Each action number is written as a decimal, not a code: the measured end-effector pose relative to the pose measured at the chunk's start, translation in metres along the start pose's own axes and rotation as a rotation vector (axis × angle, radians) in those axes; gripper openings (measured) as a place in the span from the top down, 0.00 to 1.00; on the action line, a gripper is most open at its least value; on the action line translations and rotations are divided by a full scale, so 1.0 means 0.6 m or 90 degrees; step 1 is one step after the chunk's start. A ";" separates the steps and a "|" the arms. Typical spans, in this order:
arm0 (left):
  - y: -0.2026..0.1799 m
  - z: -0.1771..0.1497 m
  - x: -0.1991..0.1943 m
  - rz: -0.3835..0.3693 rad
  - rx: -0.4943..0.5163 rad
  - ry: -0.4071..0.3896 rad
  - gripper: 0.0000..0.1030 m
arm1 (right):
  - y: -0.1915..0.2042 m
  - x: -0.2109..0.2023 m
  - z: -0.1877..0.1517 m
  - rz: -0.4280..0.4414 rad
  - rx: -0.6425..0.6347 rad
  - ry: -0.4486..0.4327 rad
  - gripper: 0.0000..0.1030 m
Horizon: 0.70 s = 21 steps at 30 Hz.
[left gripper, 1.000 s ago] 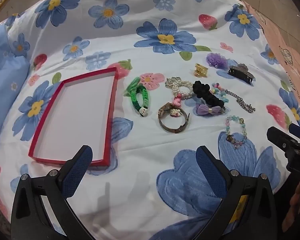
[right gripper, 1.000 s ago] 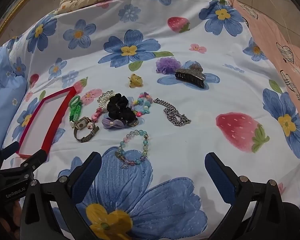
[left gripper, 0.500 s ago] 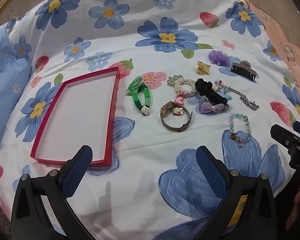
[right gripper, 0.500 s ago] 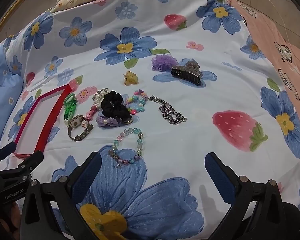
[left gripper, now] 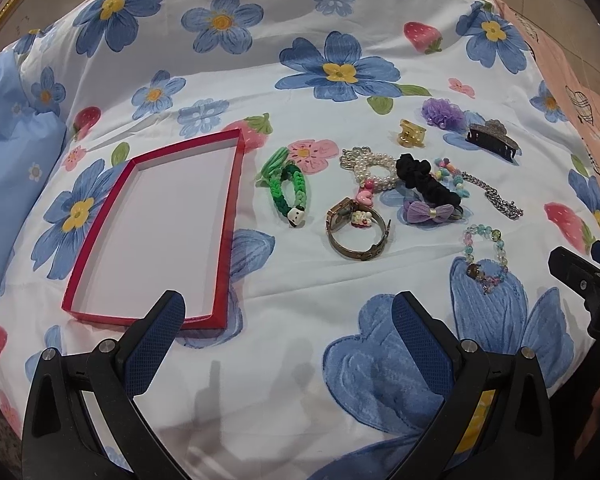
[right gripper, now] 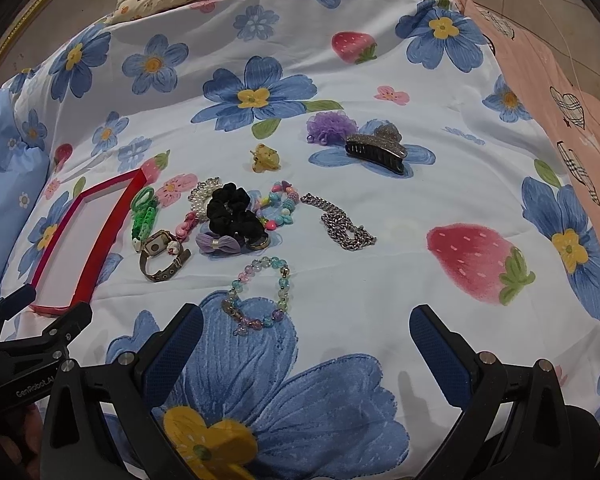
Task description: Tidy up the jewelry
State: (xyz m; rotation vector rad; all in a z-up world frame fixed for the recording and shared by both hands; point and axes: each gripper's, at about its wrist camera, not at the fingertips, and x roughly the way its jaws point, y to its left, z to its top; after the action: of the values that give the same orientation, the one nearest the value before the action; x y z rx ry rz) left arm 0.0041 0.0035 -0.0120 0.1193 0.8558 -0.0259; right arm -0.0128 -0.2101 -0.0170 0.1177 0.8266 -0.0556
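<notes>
Since nothing has been picked up yet, I list what I see, from closest to farthest.

Left gripper (left gripper: 288, 316): I hold it low over the bedspread (left gripper: 300, 360) with its two blue fingers spread wide and nothing between them. It sits by the near end of the tray, I think so it can drop things in there.

Right gripper (right gripper: 306, 330): Its fingers are spread wide too, and empty. It hangs just in front of the bead bracelet, so I judge that is my first pick.

Bead bracelet (right gripper: 260, 296): It lies flat on a big blue flower, closest to me and apart from the other pieces. That makes it easy to grab.

Red tray (left gripper: 112, 260): It is empty with a white floor. It sits to the left of all the jewelry, I guess as the place to put everything.

Gold watch (left gripper: 356, 232): It is curled up, just right of the tray.

Green braided bracelet (left gripper: 290, 190): It lies next to the tray's right edge.

Middle pile: A purple bow (right gripper: 218, 242), a black scrunchie (right gripper: 232, 210), a pearl bracelet (left gripper: 370, 168) and colorful beads touch each other, so pulling one may drag the rest.

Silver chain (right gripper: 344, 228): It is bunched up to the right of the pile.

Far row: A small yellow clip (right gripper: 264, 158), a purple puff (right gripper: 332, 124) and a dark claw clip (right gripper: 376, 148) lie farthest away.
</notes>
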 end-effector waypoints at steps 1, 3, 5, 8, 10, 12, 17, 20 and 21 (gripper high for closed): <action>0.001 0.001 0.000 0.000 -0.002 0.001 0.00 | 0.002 -0.001 -0.002 0.001 -0.002 -0.002 0.00; 0.003 0.001 0.000 -0.001 -0.003 0.000 0.00 | 0.003 -0.002 -0.002 0.003 -0.003 -0.005 0.00; 0.002 0.002 0.001 0.002 -0.001 0.000 0.00 | 0.003 -0.002 -0.002 0.004 -0.004 -0.005 0.00; 0.002 0.002 0.002 0.003 0.001 0.000 0.00 | 0.004 -0.004 -0.001 0.005 -0.005 -0.005 0.00; 0.001 0.003 0.001 0.001 0.002 0.000 0.00 | 0.006 -0.003 0.000 0.006 -0.007 -0.003 0.00; 0.001 0.003 0.001 0.001 0.002 -0.001 0.00 | 0.007 -0.003 0.001 0.005 -0.008 -0.004 0.00; -0.001 0.002 0.002 0.002 0.002 0.001 0.00 | 0.008 -0.003 0.002 0.008 -0.008 -0.002 0.00; -0.003 0.002 0.002 0.004 0.003 0.000 0.00 | 0.009 -0.003 0.003 0.009 -0.009 -0.003 0.00; -0.003 0.002 0.003 0.004 0.004 0.000 0.00 | 0.010 -0.002 0.002 0.009 -0.010 -0.003 0.00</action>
State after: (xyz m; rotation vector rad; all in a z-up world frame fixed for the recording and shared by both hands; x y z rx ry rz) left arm 0.0058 0.0018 -0.0126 0.1271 0.8547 -0.0226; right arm -0.0121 -0.2046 -0.0145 0.1087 0.8206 -0.0368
